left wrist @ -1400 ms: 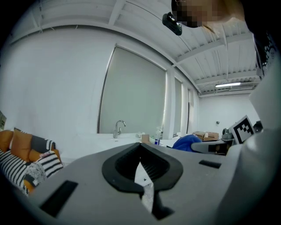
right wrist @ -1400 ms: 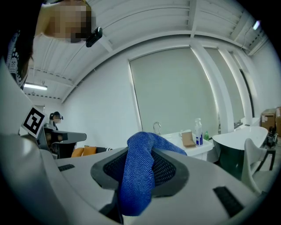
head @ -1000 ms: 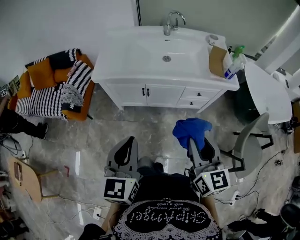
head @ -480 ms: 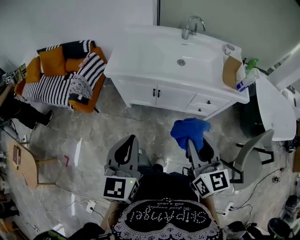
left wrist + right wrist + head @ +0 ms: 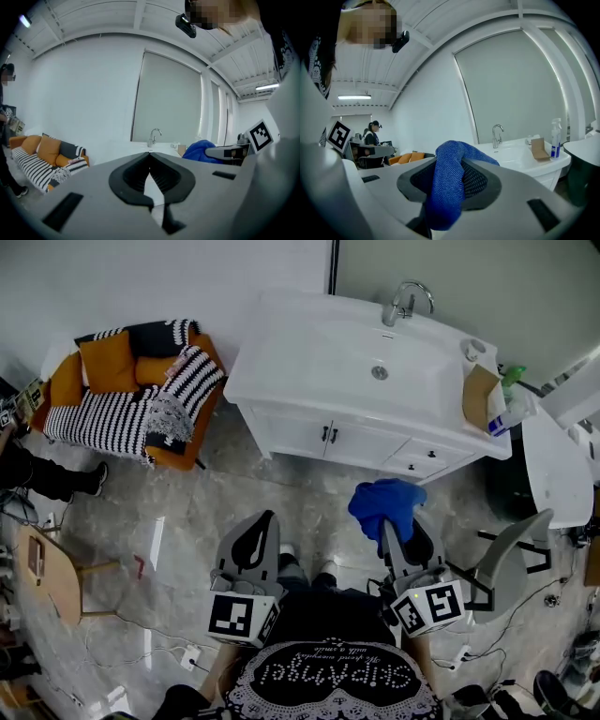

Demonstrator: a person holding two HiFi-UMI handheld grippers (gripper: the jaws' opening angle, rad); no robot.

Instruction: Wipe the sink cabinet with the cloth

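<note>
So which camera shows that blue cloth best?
The right gripper view: the blue cloth fills the middle, clamped between the fingers, weave visible. The head view shows a small bundle from above; the left gripper view only a corner.

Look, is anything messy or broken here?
Nothing looks broken or spilled. Only the striped blanket lies rumpled on the orange sofa; the sink cabinet looks tidy, doors shut. The right gripper grips the blue cloth.

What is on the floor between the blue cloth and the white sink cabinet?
Nothing: in the head view only bare grey floor lies between the blue cloth, held in the right gripper, and the sink cabinet.
</note>
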